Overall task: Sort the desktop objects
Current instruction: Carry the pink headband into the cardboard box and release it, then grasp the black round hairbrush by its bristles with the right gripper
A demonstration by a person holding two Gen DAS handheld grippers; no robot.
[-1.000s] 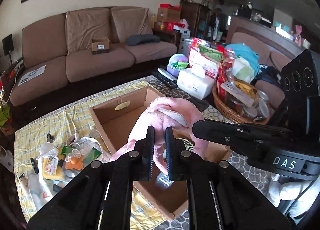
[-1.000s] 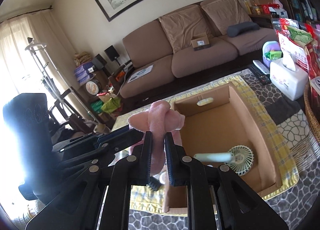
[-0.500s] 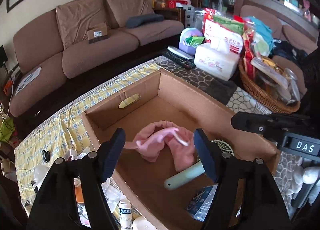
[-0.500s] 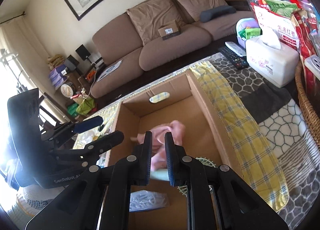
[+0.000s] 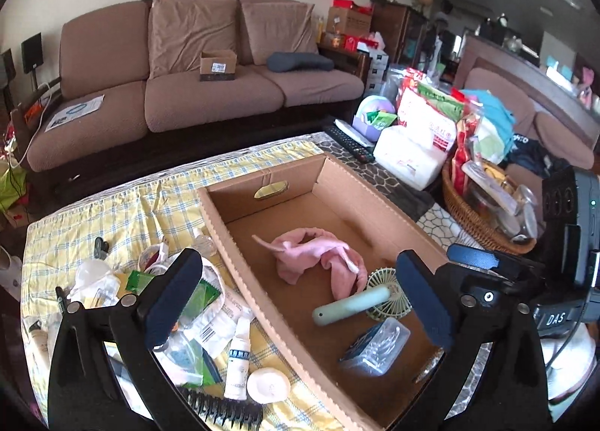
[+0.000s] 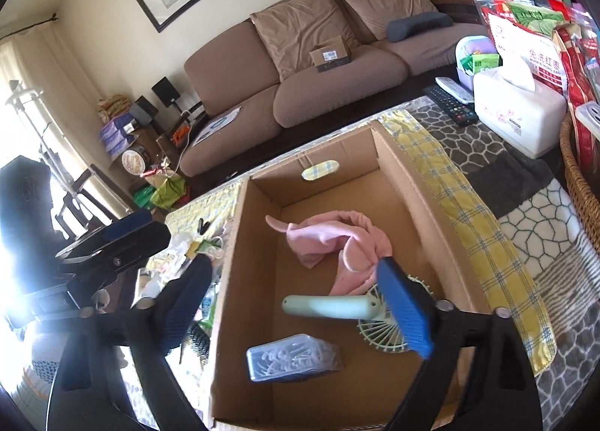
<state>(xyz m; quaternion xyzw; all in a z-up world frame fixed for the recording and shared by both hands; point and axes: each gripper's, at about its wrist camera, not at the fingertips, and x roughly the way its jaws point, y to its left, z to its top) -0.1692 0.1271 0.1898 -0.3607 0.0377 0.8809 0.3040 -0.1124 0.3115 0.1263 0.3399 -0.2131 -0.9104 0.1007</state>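
Note:
A pink cloth headband (image 5: pixel 315 255) lies loose on the floor of the open cardboard box (image 5: pixel 378 202), also in the right wrist view (image 6: pixel 337 243). Beside it lie a pale green handheld fan (image 5: pixel 356 305) and a clear plastic case (image 5: pixel 378 346). My left gripper (image 5: pixel 296 300) is open and empty above the box's left wall. My right gripper (image 6: pixel 296 307) is open and empty above the box (image 6: pixel 397 183), over the fan (image 6: pixel 333 307) and case (image 6: pixel 292 358).
Left of the box, on the yellow checked cloth (image 5: pixel 123 213), lies a heap of small items: a white spray bottle (image 5: pixel 238 359), a black hairbrush (image 5: pixel 225 408), packets. A wicker basket (image 5: pixel 472 221), tissue box (image 5: pixel 405 161) and remotes (image 5: pixel 352 142) stand to the right.
Both grippers held the pink headband shut a second ago. The left opened first, then the right, and the headband dropped into the box. Both grippers drew back a little.

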